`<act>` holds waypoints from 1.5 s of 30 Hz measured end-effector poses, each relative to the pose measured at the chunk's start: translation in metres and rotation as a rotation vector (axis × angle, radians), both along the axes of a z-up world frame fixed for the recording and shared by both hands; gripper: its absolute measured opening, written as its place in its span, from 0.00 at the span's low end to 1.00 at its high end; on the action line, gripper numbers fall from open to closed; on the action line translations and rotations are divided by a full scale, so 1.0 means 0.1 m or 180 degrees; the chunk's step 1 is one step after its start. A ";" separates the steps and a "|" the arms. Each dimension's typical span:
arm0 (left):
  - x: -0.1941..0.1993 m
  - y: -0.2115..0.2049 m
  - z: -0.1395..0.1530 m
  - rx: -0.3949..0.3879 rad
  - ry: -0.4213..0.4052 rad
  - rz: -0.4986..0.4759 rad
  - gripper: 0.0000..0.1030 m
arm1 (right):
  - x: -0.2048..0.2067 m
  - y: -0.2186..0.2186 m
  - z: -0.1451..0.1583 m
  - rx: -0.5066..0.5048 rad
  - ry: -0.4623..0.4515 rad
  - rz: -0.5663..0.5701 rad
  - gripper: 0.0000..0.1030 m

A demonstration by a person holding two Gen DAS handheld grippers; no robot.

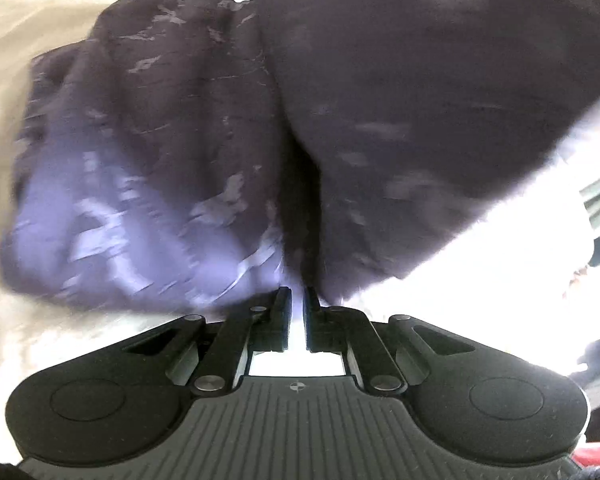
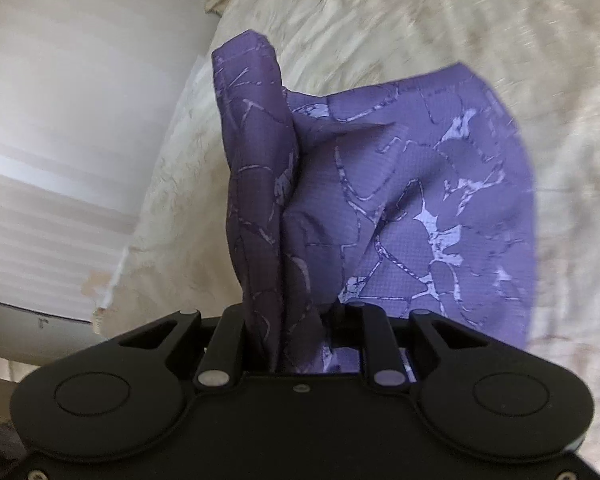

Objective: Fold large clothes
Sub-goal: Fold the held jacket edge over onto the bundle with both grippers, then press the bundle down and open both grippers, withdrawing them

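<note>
Both tongs grip the same purple garment [image 2: 400, 200], a thin fabric printed with pale, cracked, vein-like lines, and hold it up above a bed covered in a cream, wrinkled bedspread [image 2: 440, 20]. In the right wrist view, the right tongs [image 2: 300, 320] are clamped on a thick bunch of the cloth: the gathered fabric fills the gap between the two jaws and rises from them in a tall fold on the left, while a broader flap spreads out to the right over the bedspread. In the left wrist view, the left tongs [image 1: 298, 296] are drawn almost fully together, pinching a thin edge of the garment [image 1: 180, 140] right at their tips; from that pinch the fabric fans away in two large lobes, left and right, with a deep crease running straight up from the jaws. The cloth here looks dark and is blurred, and the background behind it is washed out by strong light. To the left of the bed, in the right wrist view, a pale wall [image 2: 60, 120] stands just beside the mattress edge.
</note>
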State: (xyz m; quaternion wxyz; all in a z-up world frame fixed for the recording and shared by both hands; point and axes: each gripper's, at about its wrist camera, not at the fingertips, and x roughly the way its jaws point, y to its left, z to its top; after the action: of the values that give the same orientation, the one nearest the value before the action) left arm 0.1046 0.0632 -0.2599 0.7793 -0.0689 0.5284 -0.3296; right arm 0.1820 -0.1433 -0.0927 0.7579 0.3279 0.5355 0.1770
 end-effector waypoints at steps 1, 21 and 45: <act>-0.03 0.08 0.03 0.0015 -0.0019 -0.0052 0.07 | 0.03 0.12 -0.06 -0.0071 -0.0013 0.0016 0.27; 0.30 1.43 0.92 0.0167 -0.0862 0.0686 0.09 | -0.24 0.42 0.01 -0.0160 -0.0891 -0.0220 0.75; 0.61 0.63 0.20 0.0548 -0.0678 0.0059 0.19 | -0.68 0.38 -0.35 -0.1282 -0.0852 0.0203 0.27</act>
State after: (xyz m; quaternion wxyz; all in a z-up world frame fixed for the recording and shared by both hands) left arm 0.1660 0.1265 -0.2401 0.8371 0.0288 0.4684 -0.2812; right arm 0.1144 -0.1050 -0.1273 0.8662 0.1267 0.4649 0.1324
